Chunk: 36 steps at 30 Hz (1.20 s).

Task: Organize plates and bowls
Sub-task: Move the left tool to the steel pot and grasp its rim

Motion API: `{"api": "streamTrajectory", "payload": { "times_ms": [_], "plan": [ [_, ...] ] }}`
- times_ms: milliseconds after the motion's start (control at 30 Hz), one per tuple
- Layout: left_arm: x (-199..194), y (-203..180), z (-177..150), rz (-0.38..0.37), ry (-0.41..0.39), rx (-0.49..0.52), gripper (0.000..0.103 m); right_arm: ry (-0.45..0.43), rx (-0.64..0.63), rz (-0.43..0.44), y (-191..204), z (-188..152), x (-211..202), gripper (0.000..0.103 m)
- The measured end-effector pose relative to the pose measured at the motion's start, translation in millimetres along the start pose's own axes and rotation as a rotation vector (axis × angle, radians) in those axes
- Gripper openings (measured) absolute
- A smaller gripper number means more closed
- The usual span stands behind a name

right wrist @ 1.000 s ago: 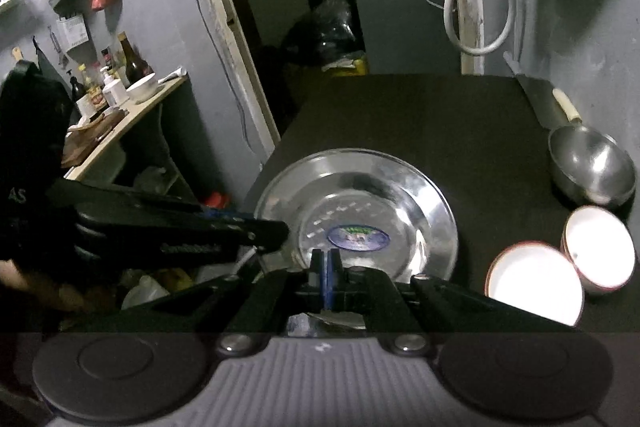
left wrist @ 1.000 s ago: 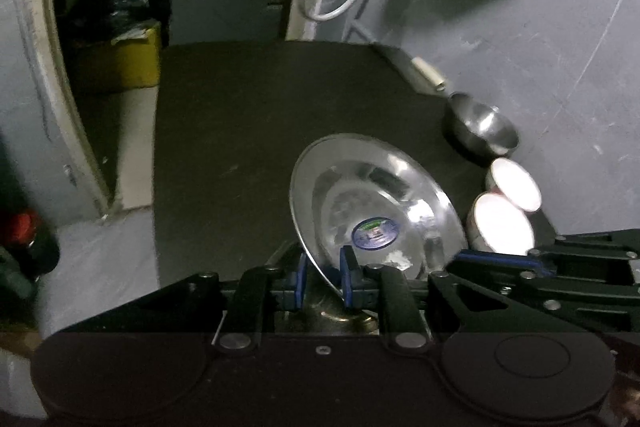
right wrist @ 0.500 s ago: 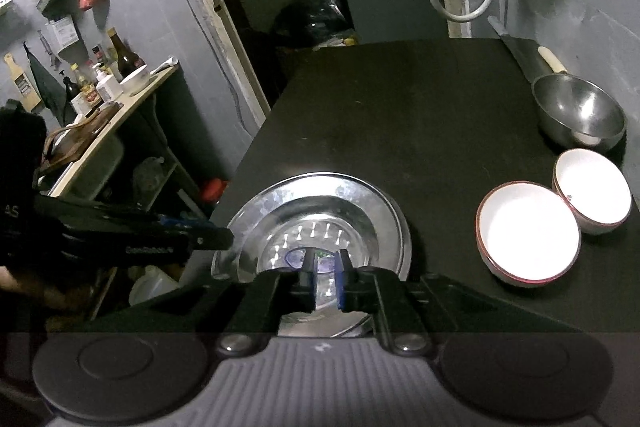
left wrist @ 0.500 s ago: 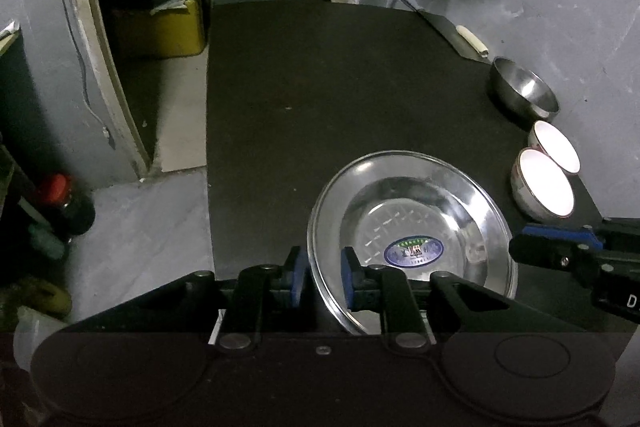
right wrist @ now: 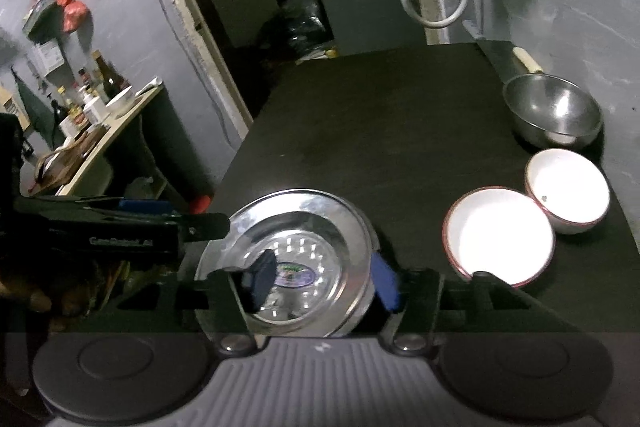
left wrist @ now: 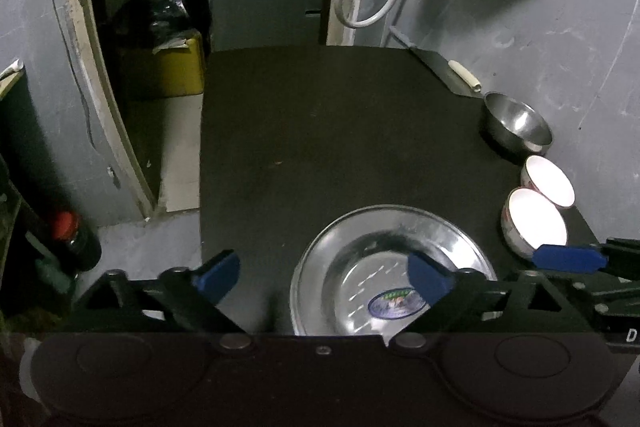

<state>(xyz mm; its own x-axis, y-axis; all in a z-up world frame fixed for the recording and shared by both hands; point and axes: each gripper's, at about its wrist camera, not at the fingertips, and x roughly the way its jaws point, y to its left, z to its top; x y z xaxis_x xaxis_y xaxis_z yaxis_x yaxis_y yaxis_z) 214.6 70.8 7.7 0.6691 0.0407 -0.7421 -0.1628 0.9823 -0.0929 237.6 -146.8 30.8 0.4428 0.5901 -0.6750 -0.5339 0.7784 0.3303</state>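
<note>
Broadly, one matte black table [left wrist: 320, 147] carries everything. Largest on it is one round steel plate [left wrist: 360, 247], shiny, with an oval sticker at its centre, lying flat at the near edge. Along the right edge sit three bowls: one deep polished steel bowl [right wrist: 552, 111] farthest back, then two white glazed bowls with red rims, the larger bowl [right wrist: 500, 235] touching the smaller bowl [right wrist: 568, 191]. Both the left gripper [left wrist: 324, 279] and the right gripper [right wrist: 324, 279] have just been opening; blue pads stand clear of the plate's rim, gripping nothing.
</note>
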Motion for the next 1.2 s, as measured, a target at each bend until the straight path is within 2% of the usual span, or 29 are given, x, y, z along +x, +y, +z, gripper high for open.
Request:
{"api": "streamTrajectory", "payload": {
  "times_ms": [100,267,400,600,867,1067,1200],
  "plan": [
    [5,-5,6,-0.031,0.006,-0.012,0.099,-0.016,0.026,-0.024,-10,-1,-4,0.087],
    [13,-18,16,-0.125,-0.002,-0.021,0.102,-0.047,0.076,-0.062,-29,-5,-13,0.103],
    [27,-35,24,-0.141,0.009,-0.007,0.102,-0.072,0.117,-0.117,-47,-9,-19,0.103],
    [47,-66,33,-0.144,0.011,0.078,0.102,-0.125,0.166,-0.205,-75,-15,-25,0.103],
    [78,-99,67,-0.135,-0.004,0.122,0.102,-0.158,0.271,-0.293,-115,0,-17,0.103],
    [102,-117,101,-0.134,-0.037,0.144,0.102,-0.185,0.336,-0.295,-136,18,-3,0.103],
    [127,-127,130,-0.126,-0.028,0.153,0.102,-0.217,0.370,-0.286,-146,37,10,0.103]
  ]
}}
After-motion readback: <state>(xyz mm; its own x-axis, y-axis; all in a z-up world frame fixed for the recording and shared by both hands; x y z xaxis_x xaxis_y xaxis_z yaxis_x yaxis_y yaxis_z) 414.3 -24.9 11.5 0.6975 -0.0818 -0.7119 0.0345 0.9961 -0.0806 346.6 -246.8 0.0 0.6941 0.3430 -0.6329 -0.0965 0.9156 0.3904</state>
